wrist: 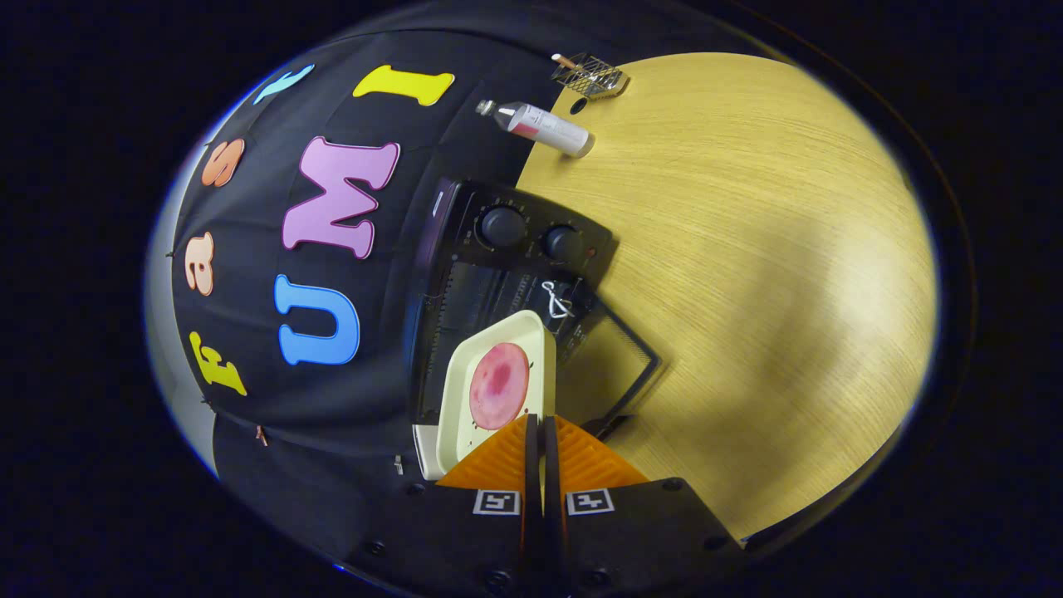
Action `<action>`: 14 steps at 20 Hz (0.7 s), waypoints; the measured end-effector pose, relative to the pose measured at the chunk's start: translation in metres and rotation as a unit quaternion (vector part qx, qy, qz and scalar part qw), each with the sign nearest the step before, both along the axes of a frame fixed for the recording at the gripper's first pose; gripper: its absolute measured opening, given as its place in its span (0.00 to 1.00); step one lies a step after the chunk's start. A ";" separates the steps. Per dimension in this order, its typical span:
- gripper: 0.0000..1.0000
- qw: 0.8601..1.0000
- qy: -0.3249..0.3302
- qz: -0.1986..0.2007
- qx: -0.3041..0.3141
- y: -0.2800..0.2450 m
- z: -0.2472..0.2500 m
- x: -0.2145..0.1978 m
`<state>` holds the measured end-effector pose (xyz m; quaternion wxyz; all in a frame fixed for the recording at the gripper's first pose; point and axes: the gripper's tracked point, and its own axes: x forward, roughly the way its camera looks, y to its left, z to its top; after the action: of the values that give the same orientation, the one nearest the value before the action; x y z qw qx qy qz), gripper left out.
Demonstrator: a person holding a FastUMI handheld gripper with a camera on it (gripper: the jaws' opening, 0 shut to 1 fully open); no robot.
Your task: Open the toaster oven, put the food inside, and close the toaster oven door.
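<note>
My gripper [540, 421] is shut on the near rim of a cream tray [462, 390], both fingers pinching its edge. A round pink slice of food [499, 385] lies in the tray just ahead of the fingertips. Beyond the tray stands the black toaster oven [465, 291] with two knobs [503, 226] on its panel. Its glass door [621, 359] hangs open, folded down over the wooden table. The tray's far end reaches the oven's dark opening; how far in it sits I cannot tell.
The light wooden table [747, 249] spreads wide beside the oven. A plastic bottle [544, 126] lies on it past the oven, and a small wire rack [591, 76] stands farther off. A white object [427, 450] shows under the tray's near corner.
</note>
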<state>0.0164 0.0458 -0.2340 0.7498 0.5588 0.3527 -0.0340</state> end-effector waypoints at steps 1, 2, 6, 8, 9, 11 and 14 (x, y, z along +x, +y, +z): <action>0.06 1.000 -0.001 0.001 -0.003 0.006 -0.002 0.009; 0.06 1.000 -0.001 0.001 -0.004 0.011 -0.005 0.018; 0.06 1.000 -0.004 -0.018 -0.002 0.022 -0.016 0.055; 0.06 1.000 -0.005 -0.025 0.001 0.028 -0.022 0.073; 0.06 1.000 -0.004 -0.029 0.001 0.030 -0.027 0.080; 0.06 0.999 -0.003 -0.041 -0.002 0.033 -0.035 0.095; 0.06 0.999 -0.002 -0.043 -0.005 0.043 -0.044 0.109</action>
<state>0.1253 0.0888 -0.2777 0.7512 0.5698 0.3263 -0.0669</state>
